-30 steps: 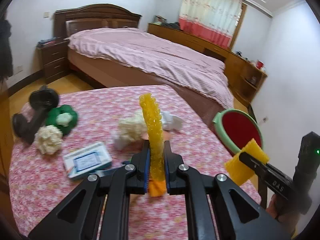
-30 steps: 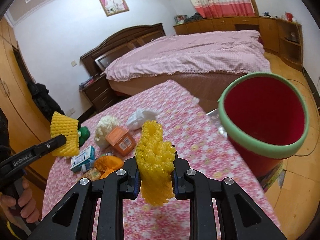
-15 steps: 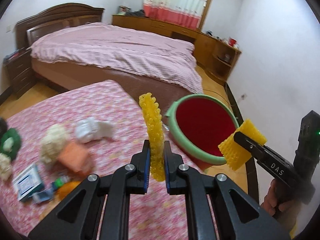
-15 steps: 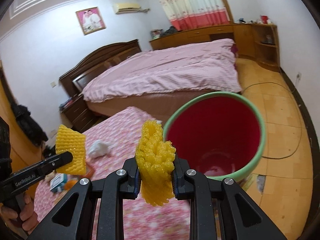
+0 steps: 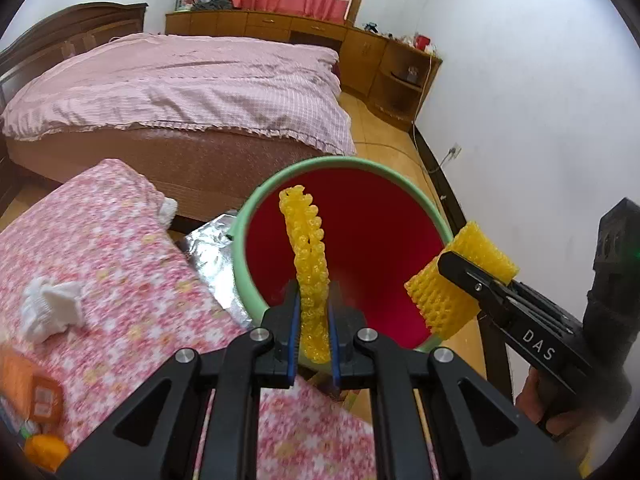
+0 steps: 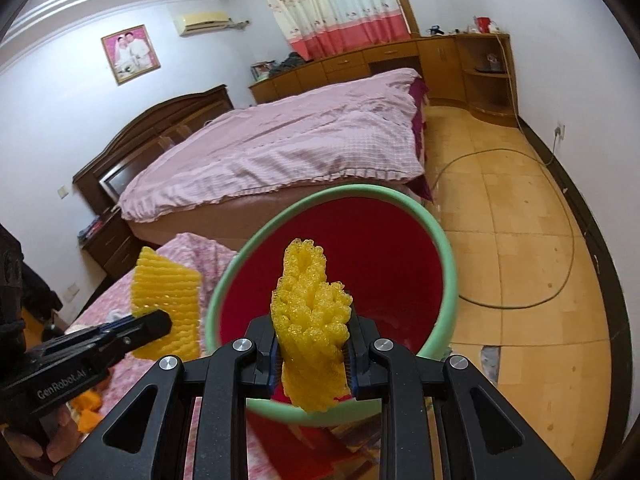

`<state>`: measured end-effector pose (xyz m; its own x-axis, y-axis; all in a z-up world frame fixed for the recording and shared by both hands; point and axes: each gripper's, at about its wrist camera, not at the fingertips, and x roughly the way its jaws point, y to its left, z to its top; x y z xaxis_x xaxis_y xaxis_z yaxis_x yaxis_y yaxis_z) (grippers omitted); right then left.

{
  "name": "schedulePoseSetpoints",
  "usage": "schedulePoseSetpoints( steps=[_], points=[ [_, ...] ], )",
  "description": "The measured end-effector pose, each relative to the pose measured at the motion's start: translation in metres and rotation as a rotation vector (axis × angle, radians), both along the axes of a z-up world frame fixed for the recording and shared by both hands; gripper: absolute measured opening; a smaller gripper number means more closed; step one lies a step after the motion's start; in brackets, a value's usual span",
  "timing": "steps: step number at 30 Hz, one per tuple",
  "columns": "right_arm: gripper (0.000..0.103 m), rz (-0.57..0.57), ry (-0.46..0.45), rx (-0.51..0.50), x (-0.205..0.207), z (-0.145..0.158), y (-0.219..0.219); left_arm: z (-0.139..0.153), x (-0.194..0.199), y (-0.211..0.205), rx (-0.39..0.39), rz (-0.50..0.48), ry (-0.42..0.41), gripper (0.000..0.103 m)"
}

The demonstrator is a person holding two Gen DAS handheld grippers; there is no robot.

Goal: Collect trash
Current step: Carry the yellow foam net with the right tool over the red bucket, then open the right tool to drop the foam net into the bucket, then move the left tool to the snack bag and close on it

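Two yellow foam fruit nets are held, one per gripper. My left gripper (image 5: 313, 312) is shut on a thin, upright foam net (image 5: 306, 248) that stands over the mouth of the red bucket with a green rim (image 5: 256, 200). My right gripper (image 6: 311, 346) is shut on a thicker bunched foam net (image 6: 310, 308), also in front of the bucket's opening (image 6: 448, 256). The right gripper and its net (image 5: 448, 288) hang at the bucket's right rim in the left wrist view. The left gripper's net (image 6: 168, 292) shows left of the bucket in the right wrist view.
The table with a pink floral cloth (image 5: 104, 248) carries a white crumpled tissue (image 5: 50, 312), an orange box (image 5: 40, 396) and orange peel (image 5: 44, 448). Silver foil (image 5: 212, 248) lies beside the bucket. A bed (image 5: 180, 84) stands behind, with tiled floor (image 6: 520, 240) and a cable to the right.
Both grippers have swung from over the table toward the red bucket, each still holding its foam net. The bucket now fills the middle of both views.
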<state>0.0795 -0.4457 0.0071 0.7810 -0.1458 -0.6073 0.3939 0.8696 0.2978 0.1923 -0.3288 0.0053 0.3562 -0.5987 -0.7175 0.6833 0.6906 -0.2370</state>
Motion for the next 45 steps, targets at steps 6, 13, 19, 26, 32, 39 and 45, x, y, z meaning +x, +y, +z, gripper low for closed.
schedulePoseSetpoints(
  steps=[6,13,19,26,32,39,45],
  points=[
    [0.026,-0.012,0.010,0.014,0.005,-0.012,-0.015,-0.015,0.006,-0.015,0.031,-0.009,0.001,0.011],
    [0.034,-0.013,0.000,0.032,0.008,-0.016,-0.020,-0.021,0.008,-0.020,0.056,0.011,-0.003,0.037],
    [0.055,-0.009,-0.011,0.035,0.008,-0.014,-0.018,-0.022,0.008,-0.012,0.060,0.037,0.004,0.037],
    [0.066,-0.016,-0.027,0.053,0.006,-0.008,-0.019,-0.017,0.002,0.006,0.046,0.063,0.010,0.037],
    [0.066,-0.010,-0.029,0.048,0.000,-0.002,-0.011,-0.009,-0.004,0.021,0.032,0.083,0.006,0.037],
    [0.066,0.006,-0.035,0.042,-0.011,0.007,0.005,0.002,-0.016,0.049,0.020,0.119,0.000,0.037],
    [0.067,0.037,-0.022,0.064,-0.017,0.011,0.027,0.011,-0.025,0.081,0.013,0.178,0.001,0.037]
  ],
)
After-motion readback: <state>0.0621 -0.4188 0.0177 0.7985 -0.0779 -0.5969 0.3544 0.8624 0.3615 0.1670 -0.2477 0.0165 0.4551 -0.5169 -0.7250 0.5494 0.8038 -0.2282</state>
